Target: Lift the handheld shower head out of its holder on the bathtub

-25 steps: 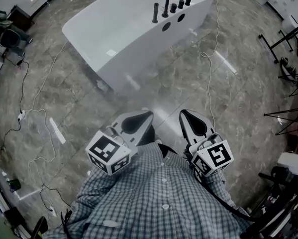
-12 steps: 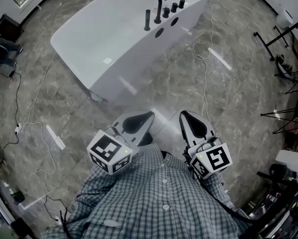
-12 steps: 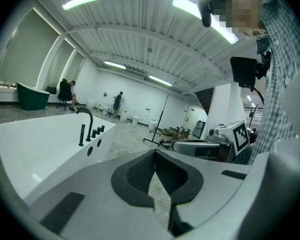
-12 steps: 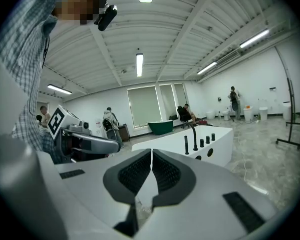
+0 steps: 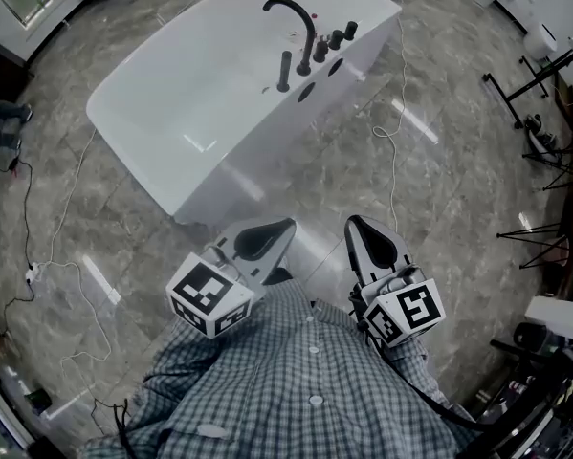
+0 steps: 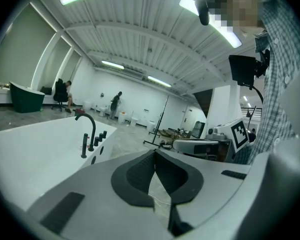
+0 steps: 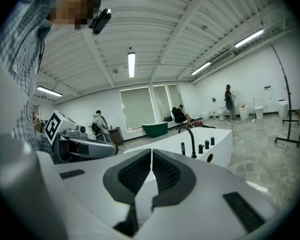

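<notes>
The white bathtub point(image 5: 190, 122) stands on the marble floor ahead of me. On its rim the black handheld shower head point(image 5: 284, 71) stands upright in its holder, beside the curved black faucet point(image 5: 301, 29) and three black knobs point(image 5: 336, 38). My left gripper point(image 5: 284, 226) and right gripper point(image 5: 355, 223) are held side by side close to my chest, both shut and empty, well short of the tub. The left gripper view shows the shower head point(image 6: 84, 145) far off to the left of its jaws point(image 6: 155, 152). In the right gripper view the shower head point(image 7: 183, 148) lies right of the jaws point(image 7: 151, 151).
Cables point(image 5: 397, 113) trail over the floor right of the tub, and another cable point(image 5: 47, 256) runs at the left. Black stands point(image 5: 539, 75) and equipment line the right side. A dark green tub point(image 7: 155, 129) and several people are far back in the hall.
The tub and its shower head have slid lower and left in the head view, so I have come nearer. Both grippers stay shut in front of my chest.
</notes>
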A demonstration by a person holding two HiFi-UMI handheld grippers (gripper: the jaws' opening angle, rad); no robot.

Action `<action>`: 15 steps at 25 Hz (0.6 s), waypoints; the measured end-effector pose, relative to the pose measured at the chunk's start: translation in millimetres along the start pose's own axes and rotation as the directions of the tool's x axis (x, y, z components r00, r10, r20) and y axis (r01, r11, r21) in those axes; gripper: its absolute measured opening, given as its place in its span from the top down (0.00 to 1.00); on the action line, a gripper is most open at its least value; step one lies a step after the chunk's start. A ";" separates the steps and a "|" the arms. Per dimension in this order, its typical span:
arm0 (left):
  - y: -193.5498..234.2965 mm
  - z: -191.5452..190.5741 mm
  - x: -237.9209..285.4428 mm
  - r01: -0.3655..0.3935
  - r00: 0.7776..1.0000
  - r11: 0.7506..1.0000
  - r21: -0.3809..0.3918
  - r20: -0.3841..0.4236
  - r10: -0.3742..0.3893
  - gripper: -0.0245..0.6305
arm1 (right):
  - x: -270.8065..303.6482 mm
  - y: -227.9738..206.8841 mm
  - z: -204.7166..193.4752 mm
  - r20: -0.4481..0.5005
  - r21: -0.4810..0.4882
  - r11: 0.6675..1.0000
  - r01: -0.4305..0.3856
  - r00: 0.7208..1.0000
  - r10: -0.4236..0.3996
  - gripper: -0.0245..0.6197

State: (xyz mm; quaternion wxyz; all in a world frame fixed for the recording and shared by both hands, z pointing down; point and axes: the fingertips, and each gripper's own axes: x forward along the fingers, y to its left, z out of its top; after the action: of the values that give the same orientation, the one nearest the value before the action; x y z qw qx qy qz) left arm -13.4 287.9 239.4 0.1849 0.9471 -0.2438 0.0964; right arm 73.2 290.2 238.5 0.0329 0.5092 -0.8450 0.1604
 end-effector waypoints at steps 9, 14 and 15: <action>79.5 18.9 -5.9 -0.046 0.999 0.999 -0.014 0.009 0.046 0.95 | 65.8 -13.9 17.3 -0.010 0.006 0.999 0.034 0.999 -0.034 0.93; 102.6 17.7 -6.8 -0.055 0.998 0.998 -0.039 0.017 0.056 0.95 | 85.0 -19.1 17.8 -0.028 -0.008 0.999 0.042 0.999 -0.043 0.93; 105.6 17.7 -6.4 -0.058 0.998 0.997 -0.042 0.019 0.058 0.95 | 86.8 -21.9 18.7 -0.030 -0.009 0.999 0.049 0.998 -0.049 0.93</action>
State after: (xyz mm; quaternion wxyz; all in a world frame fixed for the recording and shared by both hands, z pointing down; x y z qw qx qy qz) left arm -69.8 197.8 253.5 0.1991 0.9366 -0.2750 0.0873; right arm 52.7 201.4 245.1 0.0515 0.5272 -0.8322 0.1637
